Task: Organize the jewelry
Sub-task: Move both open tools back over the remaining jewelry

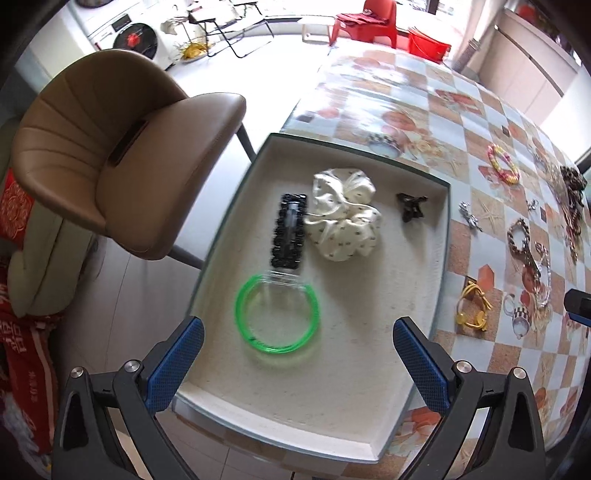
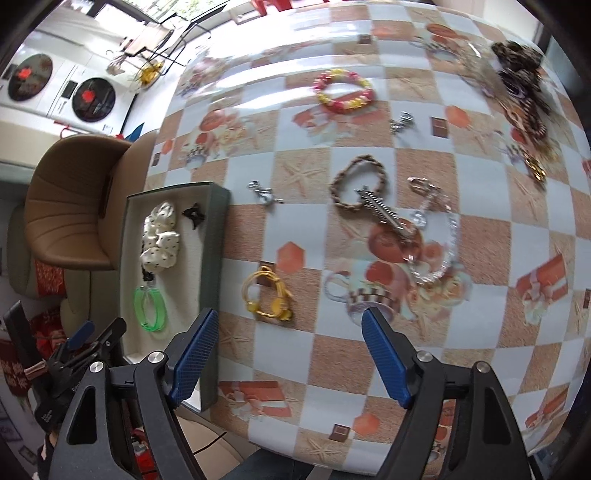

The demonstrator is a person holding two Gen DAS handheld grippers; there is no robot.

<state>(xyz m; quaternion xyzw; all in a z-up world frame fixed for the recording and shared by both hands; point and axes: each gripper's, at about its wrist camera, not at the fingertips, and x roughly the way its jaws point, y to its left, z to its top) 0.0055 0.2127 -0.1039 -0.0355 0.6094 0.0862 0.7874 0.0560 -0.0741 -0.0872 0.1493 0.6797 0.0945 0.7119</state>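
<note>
Both tongs (image 1: 297,354) (image 2: 288,354): black frames, blue textured pads, silver screws.

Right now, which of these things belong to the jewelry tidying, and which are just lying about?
Part of the job:
- tray, holding the green bangle, black hair clip, cream scrunchie
- yellow hair tie, beaded bracelet, braided bracelet, on the table

Just about:
- brown chair
- washing machines
- red chair
</note>
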